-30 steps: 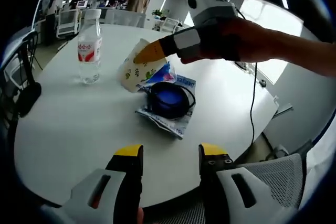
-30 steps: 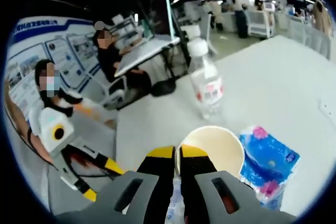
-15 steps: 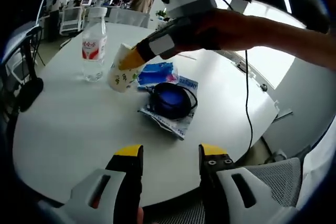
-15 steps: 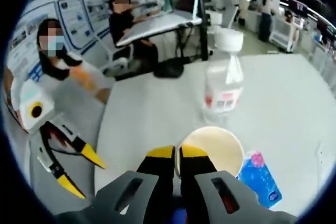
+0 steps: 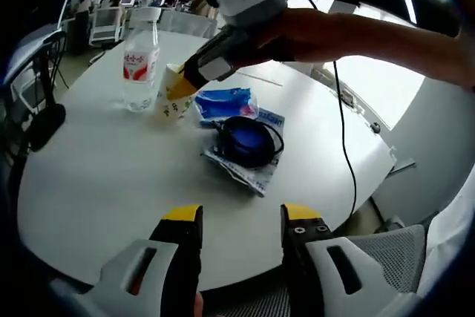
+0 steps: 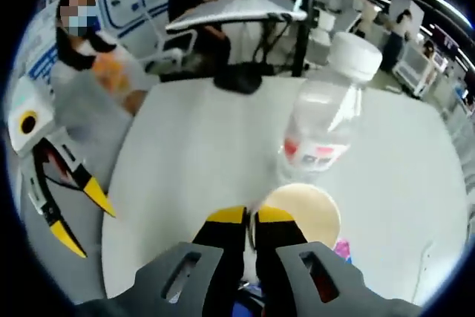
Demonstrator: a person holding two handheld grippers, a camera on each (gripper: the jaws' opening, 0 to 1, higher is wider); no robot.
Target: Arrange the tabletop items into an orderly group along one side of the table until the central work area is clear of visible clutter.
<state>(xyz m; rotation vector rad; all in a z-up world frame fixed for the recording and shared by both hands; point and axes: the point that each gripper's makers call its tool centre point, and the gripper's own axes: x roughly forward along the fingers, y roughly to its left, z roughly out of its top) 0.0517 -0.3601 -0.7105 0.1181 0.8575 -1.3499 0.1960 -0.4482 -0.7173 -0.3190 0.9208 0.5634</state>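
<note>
The right gripper is clenched on the rim of the paper cup, one jaw inside and one outside, and carries it just beside the bottle. In the left gripper view we see the cup tilted, near the bottle's base, and cannot tell whether it touches the table.

The left gripper hangs released at the near edge, jaws apart, holding nothing.

Beyond it, mid-table, lies a dark coiled cable on a flat packet, with a blue tissue pack just behind. The bottle stands upright further back, toward the far side.

We judge the step to be setting the cup down by the bottle. We advise levelling the cup before lowering, keeping clear of the bottle so that it is not tipped, and opening the jaws only once the base sits flat. The cable, packet and pack remain to be moved.
</note>
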